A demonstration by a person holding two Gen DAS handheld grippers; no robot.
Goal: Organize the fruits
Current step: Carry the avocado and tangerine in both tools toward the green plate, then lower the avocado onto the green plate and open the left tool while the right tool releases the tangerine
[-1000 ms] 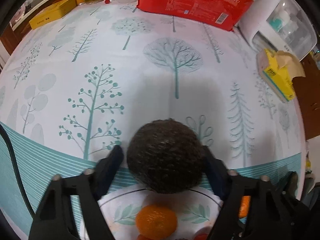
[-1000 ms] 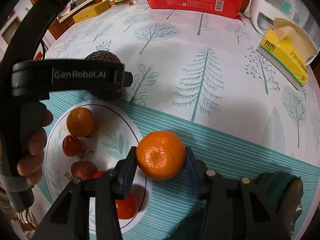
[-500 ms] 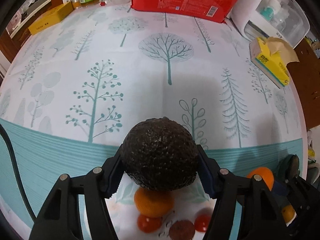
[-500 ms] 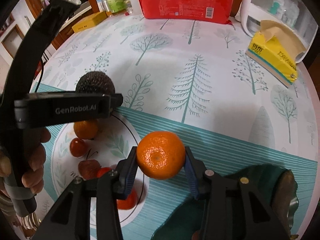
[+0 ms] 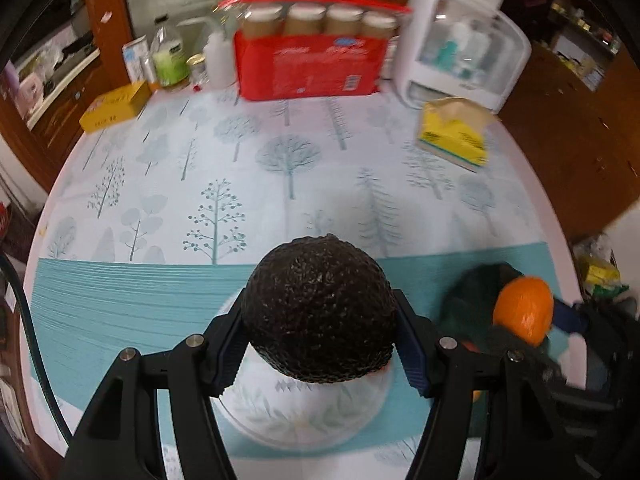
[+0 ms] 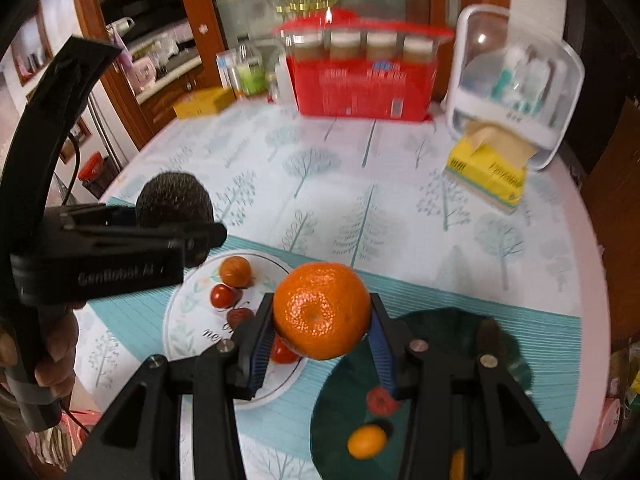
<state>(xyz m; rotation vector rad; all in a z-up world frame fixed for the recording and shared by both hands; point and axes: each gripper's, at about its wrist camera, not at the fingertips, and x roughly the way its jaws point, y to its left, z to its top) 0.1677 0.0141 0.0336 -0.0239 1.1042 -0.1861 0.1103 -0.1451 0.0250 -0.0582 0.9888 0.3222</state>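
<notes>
A round table under a smooth white cloth printed with pale teal trees (image 6: 372, 208) and a ribbed teal band fills both views, with a red plastic-wrapped pack (image 6: 362, 84) at the far edge. The left gripper (image 5: 320, 344) is clamped on a dark, pebbly-skinned avocado (image 5: 320, 312), held above a white leaf-patterned plate (image 6: 188, 312) that carries a small orange fruit (image 6: 236, 271) and glossy red ones. The right gripper (image 6: 320, 340) is clamped on a dimpled orange tangerine (image 6: 322, 310), held between the white plate and a dark green glass plate (image 6: 436, 324).
</notes>
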